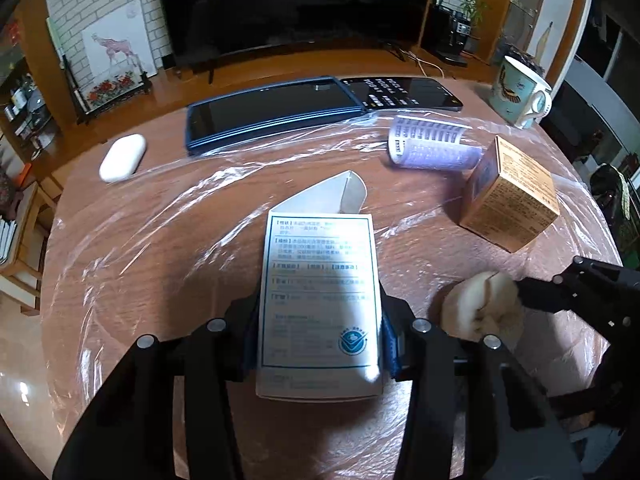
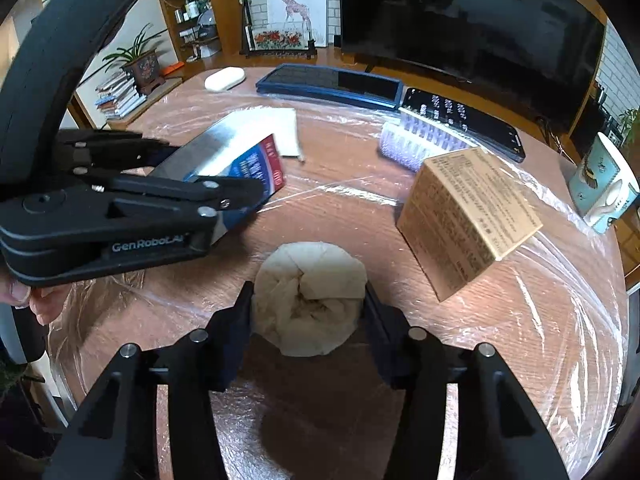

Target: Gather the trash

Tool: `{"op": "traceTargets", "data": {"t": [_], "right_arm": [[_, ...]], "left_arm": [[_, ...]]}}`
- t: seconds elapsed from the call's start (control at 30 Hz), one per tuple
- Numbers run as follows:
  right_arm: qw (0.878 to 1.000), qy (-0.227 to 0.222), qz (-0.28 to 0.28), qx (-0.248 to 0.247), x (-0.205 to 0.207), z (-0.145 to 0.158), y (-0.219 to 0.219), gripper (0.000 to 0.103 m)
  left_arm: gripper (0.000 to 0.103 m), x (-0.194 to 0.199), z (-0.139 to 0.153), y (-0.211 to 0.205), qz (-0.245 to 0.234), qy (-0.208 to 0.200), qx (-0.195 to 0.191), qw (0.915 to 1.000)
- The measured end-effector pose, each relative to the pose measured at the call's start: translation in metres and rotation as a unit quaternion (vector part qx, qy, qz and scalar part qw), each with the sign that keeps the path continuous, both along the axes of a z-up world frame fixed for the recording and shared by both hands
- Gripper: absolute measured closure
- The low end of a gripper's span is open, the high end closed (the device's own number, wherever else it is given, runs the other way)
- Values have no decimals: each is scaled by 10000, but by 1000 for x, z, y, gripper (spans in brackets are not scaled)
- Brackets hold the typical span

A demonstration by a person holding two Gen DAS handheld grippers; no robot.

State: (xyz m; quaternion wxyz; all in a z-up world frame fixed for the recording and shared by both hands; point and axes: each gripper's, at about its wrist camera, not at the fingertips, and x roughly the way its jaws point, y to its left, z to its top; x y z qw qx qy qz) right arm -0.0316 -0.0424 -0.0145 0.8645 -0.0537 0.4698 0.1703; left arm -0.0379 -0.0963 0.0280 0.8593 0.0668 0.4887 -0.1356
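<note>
Nearest the left wrist camera, a white carton is clamped across its narrow width by the left gripper, its long axis running straight ahead from the jaws and its open flap at the far end. In the right wrist view, a tissue wad is pinched between the jaws of the right gripper, low over the film-covered tabletop. Both jaws are clenched on their loads. Loose trash is left ahead: a brown box lies ahead and right of the right gripper, the nearer one, and a curled leaflet lies beyond it, near a tablet. No bin is seen.
</note>
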Motion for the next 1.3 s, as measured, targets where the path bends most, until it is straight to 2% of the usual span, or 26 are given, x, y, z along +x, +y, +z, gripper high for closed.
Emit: {"op": "traceTargets", "data": {"t": [0.3,0.53,0.9,1.3], "right_arm": [[9989,-33,-205,431,-7,12,-16,52],[9962,132,-380,767,-13,13,-29,52],[9954,114,-529,794,-29,15,-36,52],[9947,-70,-600,830,-73,29,-30,52]], "left_arm": [[56,-16,5,6,202,-82,-129,9997],[56,-33,6,8,290,-83,-262,9992],[56,-67,8,11,320,-92,-406,9986],[56,-108,20,10,83,-272,-470,9985]]}}
